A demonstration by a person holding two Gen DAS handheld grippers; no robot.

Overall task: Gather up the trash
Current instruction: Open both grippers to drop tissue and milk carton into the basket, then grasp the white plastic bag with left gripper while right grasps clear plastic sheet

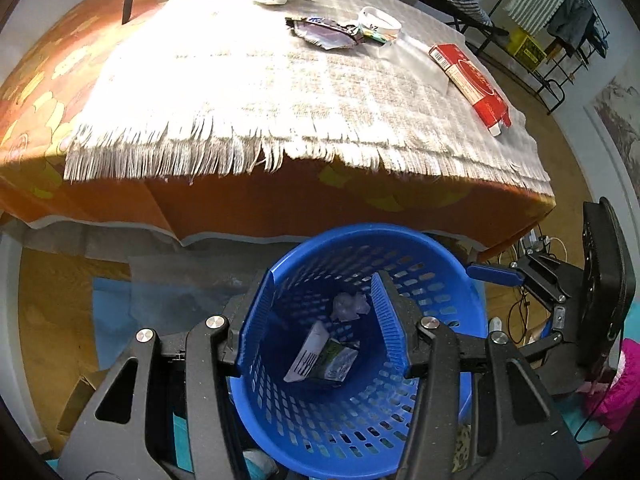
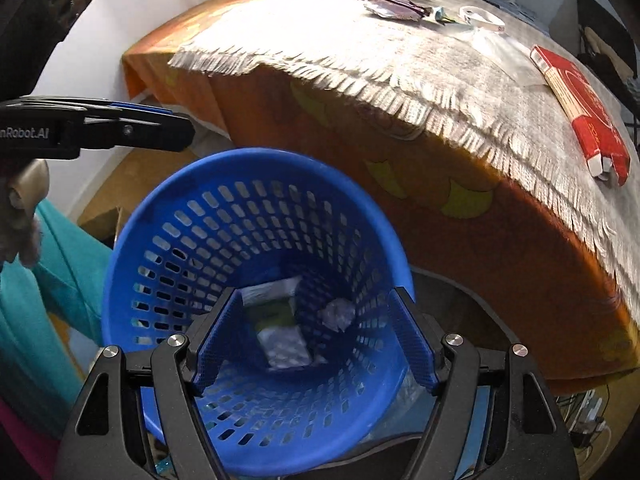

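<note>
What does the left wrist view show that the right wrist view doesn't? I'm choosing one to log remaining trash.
Left wrist only: a rack with hanging clothes behind the table. Right wrist only: a blurred silvery packet in the blue basket. Both: the basket with a crumpled wrapper, and on the table the red box, torn foil wrapper and white ring.

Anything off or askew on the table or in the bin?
Nothing spilled. Red carton lies flat at the cloth's fringed edge, end flap open. Torn wrapper sits further back. Carton and crumpled paper are already in the bin.
</note>
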